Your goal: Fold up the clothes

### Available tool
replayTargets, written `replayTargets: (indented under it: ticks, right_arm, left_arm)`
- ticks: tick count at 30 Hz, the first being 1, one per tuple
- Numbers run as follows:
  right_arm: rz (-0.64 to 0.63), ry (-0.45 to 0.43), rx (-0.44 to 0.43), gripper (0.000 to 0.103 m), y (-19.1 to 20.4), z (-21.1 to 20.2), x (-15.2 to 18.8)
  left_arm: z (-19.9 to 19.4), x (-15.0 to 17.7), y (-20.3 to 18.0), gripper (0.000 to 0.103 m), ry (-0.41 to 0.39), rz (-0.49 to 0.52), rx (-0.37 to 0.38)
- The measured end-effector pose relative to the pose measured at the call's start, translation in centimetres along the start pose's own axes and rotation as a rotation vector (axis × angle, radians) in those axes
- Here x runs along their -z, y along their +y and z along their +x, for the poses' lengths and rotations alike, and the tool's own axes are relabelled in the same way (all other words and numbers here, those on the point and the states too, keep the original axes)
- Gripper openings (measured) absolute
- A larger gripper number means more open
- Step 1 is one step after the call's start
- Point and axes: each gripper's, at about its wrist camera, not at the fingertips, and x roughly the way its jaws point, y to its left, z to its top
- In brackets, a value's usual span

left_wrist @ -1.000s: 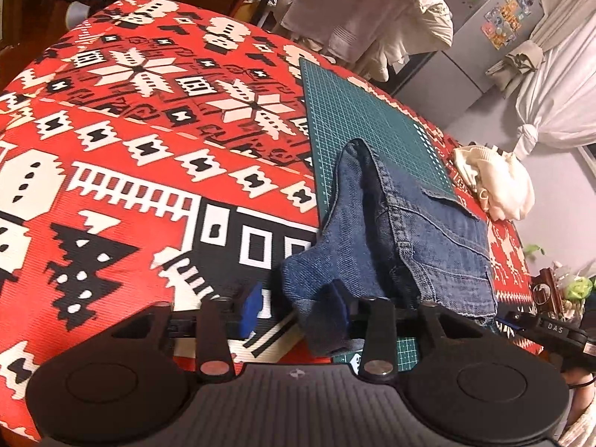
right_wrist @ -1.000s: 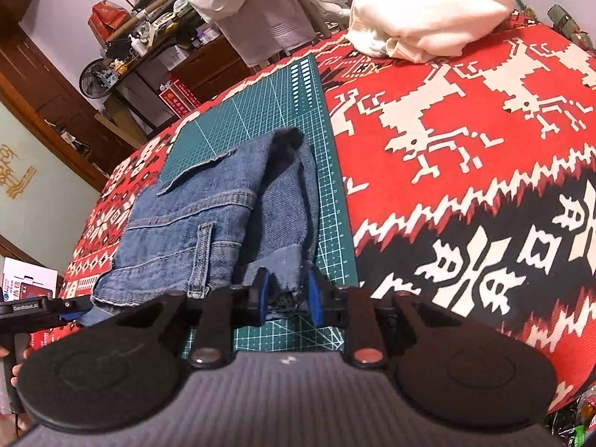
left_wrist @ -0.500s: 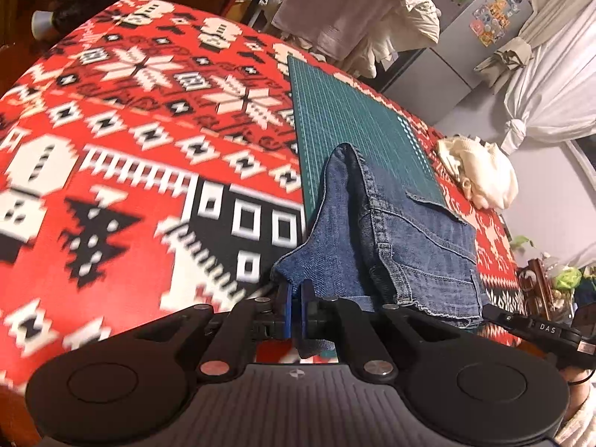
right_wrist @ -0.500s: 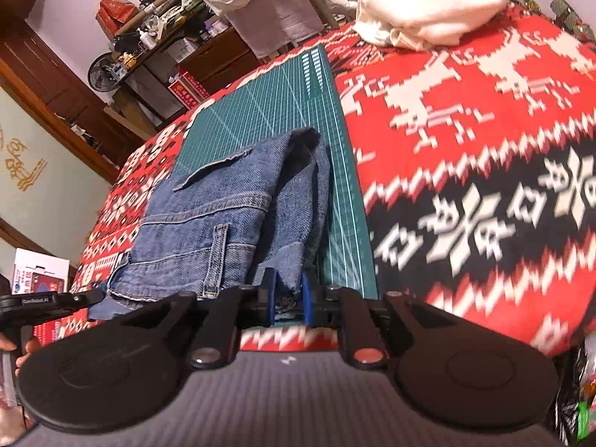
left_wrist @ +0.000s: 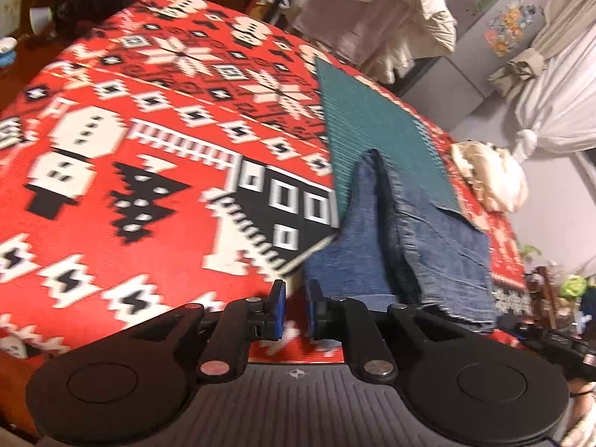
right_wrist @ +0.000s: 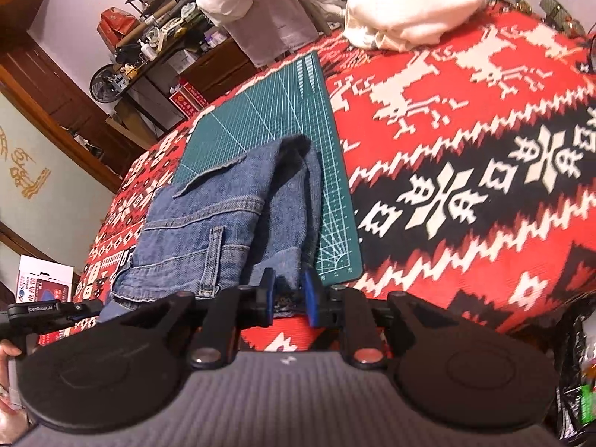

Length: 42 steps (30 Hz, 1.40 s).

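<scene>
Red patterned bench (left_wrist: 111, 223): jeans (right_wrist: 223, 219) half-folded; your left tool (left_wrist: 296, 307) spread, empty; right tool (right_wrist: 288, 294) spread around hem. Next, pinch, fold far.

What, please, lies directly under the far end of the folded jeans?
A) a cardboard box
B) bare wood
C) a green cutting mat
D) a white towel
C: the jeans rest with their far end on the green cutting mat, whose grid lines show beside and beyond the denim.

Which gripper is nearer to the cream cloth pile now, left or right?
Right, probably. The cream cloth pile lies far ahead of the right gripper, beyond the jeans. From the left gripper, it lies across the jeans.
</scene>
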Motion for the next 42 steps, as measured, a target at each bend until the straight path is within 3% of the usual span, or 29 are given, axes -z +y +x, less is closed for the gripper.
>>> replayTargets:
  ticks: [4, 10, 13, 18, 22, 30, 33, 35, 36, 42]
  right_arm:
    - [-0.017, -0.031, 0.011, 0.02, 0.3, -1.2, -0.1]
    - [-0.025, -0.058, -0.032, 0.027, 1.5, -1.9, -0.6]
    - [-0.021, -0.065, -0.066, 0.028, 2.4, -1.5, -1.2]
    - [0.037, -0.044, -0.103, 0.04, 2.5, 0.2, -1.9]
    - [0.121, -0.003, -0.135, 0.046, 1.8, 2.1, -2.1]
    - [0.173, 0.063, -0.169, 0.051, 1.6, 5.5, -1.5]
    - [0.14, 0.067, -0.152, 0.03, 2.5, 6.2, -1.5]
    - [0.108, 0.057, -0.134, 0.025, 3.2, 6.2, -1.4]
    - [0.098, 0.048, -0.132, 0.017, 3.5, 6.1, -1.6]
    - [0.094, -0.02, -0.157, 0.013, 4.5, 4.8, -3.2]
  left_arm:
    - [-1.4, 0.1, 0.2, 0.008, -0.034, -0.001, -0.01]
    - [-2.1, -0.7, -2.1, 0.009, -0.074, 0.002, 0.108]
    - [-1.0, -1.2, -3.9, 0.027, -0.069, 0.011, 0.168]
    - [3.1, -1.7, -6.0, 0.034, 0.005, -0.004, 0.232]
    - [6.2, -1.9, -7.0, 0.037, 0.075, -0.007, 0.222]
    - [8.2, -1.7, -7.1, 0.038, 0.125, -0.046, 0.244]
    - [8.3, -1.8, -7.1, 0.027, 0.119, -0.052, 0.243]
    - [8.1, -1.8, -7.1, 0.018, 0.107, -0.056, 0.245]
    - [7.9, -1.9, -7.2, 0.018, 0.1, -0.062, 0.249]
    - [7.0, -3.3, -8.0, 0.017, 0.054, -0.097, 0.32]
